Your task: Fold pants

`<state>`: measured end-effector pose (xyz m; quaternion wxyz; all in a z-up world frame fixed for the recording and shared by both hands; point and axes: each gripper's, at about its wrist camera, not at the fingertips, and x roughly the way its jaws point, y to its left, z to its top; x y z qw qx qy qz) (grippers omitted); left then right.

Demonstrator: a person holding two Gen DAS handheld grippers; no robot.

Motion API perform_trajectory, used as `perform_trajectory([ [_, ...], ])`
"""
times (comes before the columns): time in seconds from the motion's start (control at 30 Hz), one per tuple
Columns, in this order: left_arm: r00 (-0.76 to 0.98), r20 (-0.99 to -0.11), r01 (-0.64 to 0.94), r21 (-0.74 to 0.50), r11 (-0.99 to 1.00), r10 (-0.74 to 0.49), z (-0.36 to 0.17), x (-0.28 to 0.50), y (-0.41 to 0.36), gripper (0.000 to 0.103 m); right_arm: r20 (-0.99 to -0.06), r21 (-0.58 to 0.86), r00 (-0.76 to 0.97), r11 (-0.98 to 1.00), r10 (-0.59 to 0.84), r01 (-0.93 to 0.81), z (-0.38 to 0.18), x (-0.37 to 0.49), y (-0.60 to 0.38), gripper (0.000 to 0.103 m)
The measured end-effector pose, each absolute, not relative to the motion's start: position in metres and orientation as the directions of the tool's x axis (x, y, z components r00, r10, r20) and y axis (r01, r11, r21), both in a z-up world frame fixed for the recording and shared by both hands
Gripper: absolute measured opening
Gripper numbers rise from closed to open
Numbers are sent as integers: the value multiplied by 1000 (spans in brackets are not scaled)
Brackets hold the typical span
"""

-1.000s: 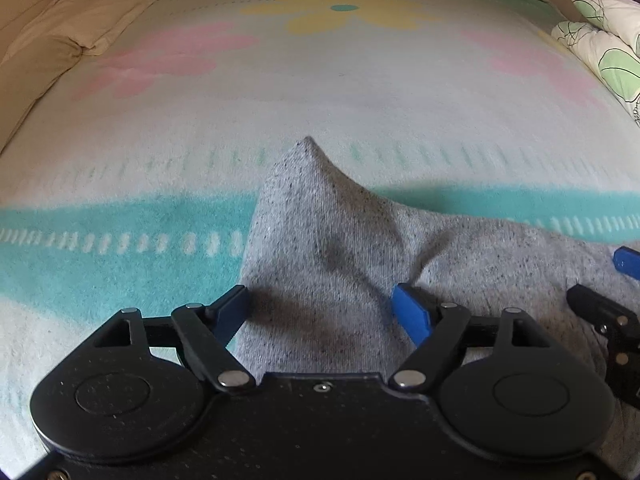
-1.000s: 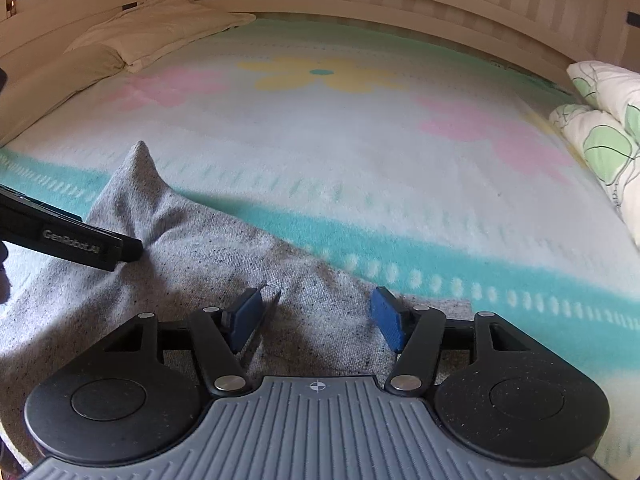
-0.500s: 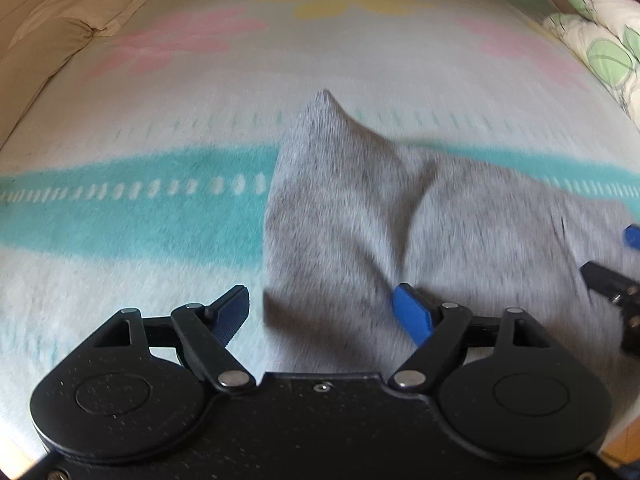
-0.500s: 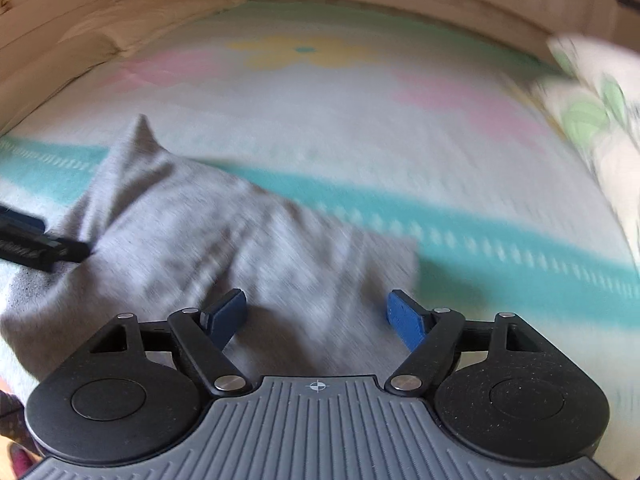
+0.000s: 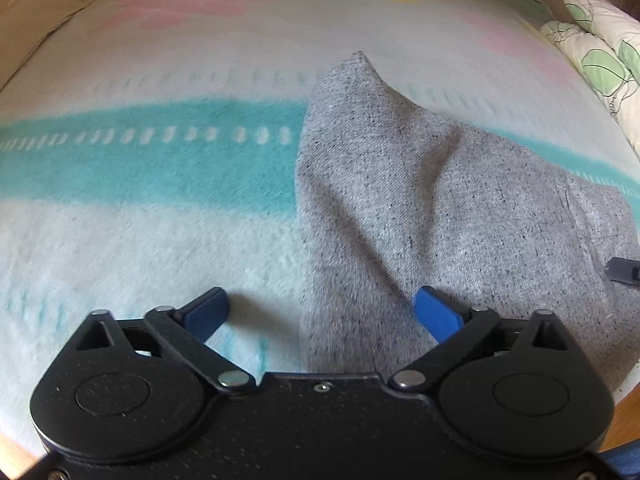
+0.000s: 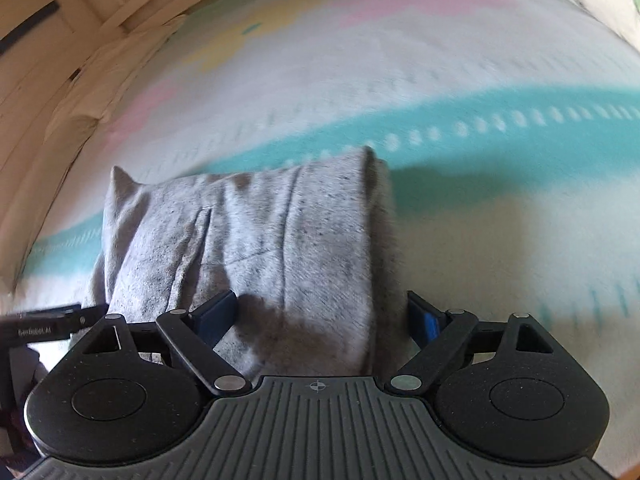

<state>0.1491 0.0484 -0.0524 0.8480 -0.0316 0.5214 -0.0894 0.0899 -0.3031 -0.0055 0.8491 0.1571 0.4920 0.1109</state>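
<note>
Claws (image 5: 320, 314) (image 6: 322, 314) agape over blurred gray pants (image 6: 280, 240), near edge hidden.

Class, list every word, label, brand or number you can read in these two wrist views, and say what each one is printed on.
"GenRobot.AI": small pale lettering, slightly blurred, on the side of the left gripper where it shows at the left edge of the right wrist view.
No readable text on the grey pants, the blanket, the pillows or the right gripper.

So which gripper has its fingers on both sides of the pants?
The right gripper: pants fill its gap. The left gripper has one finger over blanket.
</note>
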Motion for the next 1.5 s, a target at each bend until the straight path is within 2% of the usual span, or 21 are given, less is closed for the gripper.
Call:
perform_trajectory([
  [0.1,457,-867,144,-150,978,-200,-57,156,47,103,-790,392,496,919,360,-44,-4,93,-304,87],
  [0.13,457,-865,143,-160,977,-208,-57,159,48,103,-789,393,497,918,362,-45,-4,94,-304,80],
  [0.17,456,-864,138,-167,976,-213,-58,161,48,103,-785,395,501,917,365,-49,-2,93,-305,73],
  [0.2,454,-864,132,-174,976,-216,-57,164,51,103,-776,415,498,908,387,-60,0,94,-305,47],
  [0.23,452,-866,124,-179,976,-216,-58,167,51,102,-760,453,496,890,419,-58,2,93,-306,35],
  [0.3,446,-867,126,-185,975,-222,-57,172,55,97,-754,437,514,897,408,-71,13,88,-302,27],
  [0.33,456,-861,129,-189,973,-228,-54,171,54,81,-757,402,525,911,389,-95,19,85,-296,26],
  [0.4,470,-838,163,-226,960,-277,-46,167,54,26,-752,339,554,930,358,-140,32,79,-284,25],
  [0.43,469,-837,161,-234,959,-283,-39,161,50,13,-743,324,569,933,352,-155,39,76,-280,25],
  [0.67,578,-770,187,-197,962,-270,-7,143,44,11,-659,303,652,926,376,-227,87,88,-259,25],
  [0.9,684,-691,167,-162,973,-233,46,183,52,11,-613,330,684,914,397,-234,117,181,-234,25],
  [0.97,702,-680,154,-147,977,-213,58,212,58,11,-614,361,682,910,398,-206,108,217,-230,30],
  [1.0,708,-677,146,-141,979,-203,60,226,61,11,-629,362,677,915,382,-180,101,231,-229,38],
  [1.03,712,-676,132,-138,982,-191,59,245,66,12,-662,344,673,931,330,-118,89,248,-229,45],
  [1.1,703,-694,97,-119,988,-153,49,273,72,26,-726,256,661,967,187,9,66,265,-232,44],
  [1.13,693,-715,46,-84,995,-93,36,288,78,30,-743,209,657,977,128,46,58,268,-233,44],
  [1.17,677,-735,-5,-50,999,-34,25,298,83,29,-751,181,653,981,95,65,54,271,-234,44],
  [1.23,616,-786,-105,-31,994,40,3,312,97,25,-746,199,655,979,121,46,54,271,-235,44],
  [1.3,582,-813,-152,-113,982,-4,-6,316,108,21,-732,216,663,976,157,8,59,266,-233,44],
  [1.37,587,-808,-142,-164,976,-51,-8,311,108,22,-726,209,664,977,180,-36,63,262,-225,44],
  [1.5,611,-791,-72,-99,993,-34,-6,294,79,29,-765,180,613,979,198,-91,56,262,-209,44],
])
